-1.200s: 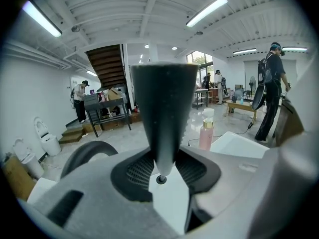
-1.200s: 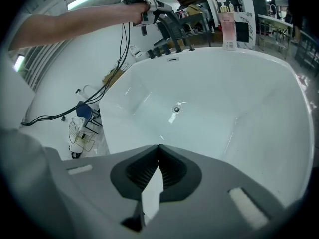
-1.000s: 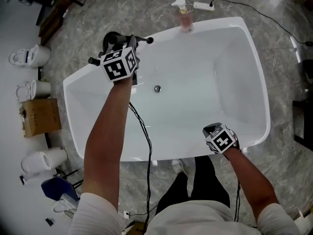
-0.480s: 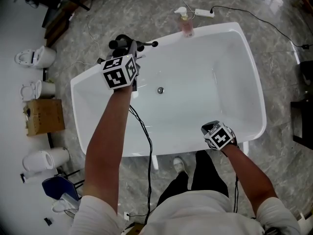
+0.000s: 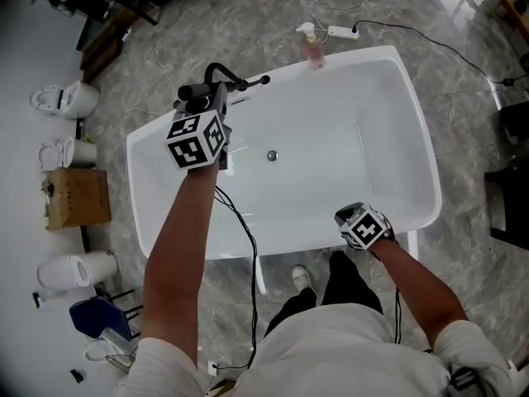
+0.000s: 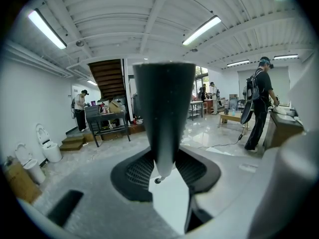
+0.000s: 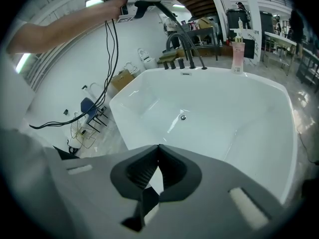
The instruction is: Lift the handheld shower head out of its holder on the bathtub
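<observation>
Standing on the floor well off to the left of the left claw (image 5: 213,106) are two white toilets (image 5: 59,98) and, nearer the person, a cardboard box (image 5: 78,197). The left claw itself is held out over the far left corner of the white bathtub (image 5: 347,164). Its jaws are closed partway and press on the dark handle of the handheld shower head (image 6: 163,103), which stands upright between them in the left gripper view.

From the right gripper view, the shower head hangs in that claw high above the tub's rim. A black hose (image 7: 169,14) curves down from it to the black faucet set (image 7: 182,46) on the rim below. In the head view the faucet sits just ahead and to the right of the claw's tip.

Further right of the left claw, the round drain (image 5: 271,155) shows in the tub floor. A pink soap bottle (image 5: 314,50) stands on the far rim, with a white power strip (image 5: 341,31) on the floor just beyond it.

The right claw (image 7: 158,151) is well apart from the left one, above the tub's near rim toward its right end. Its jaws are closed tip to tip with nothing between them, and the tub basin lies ahead of it.
</observation>
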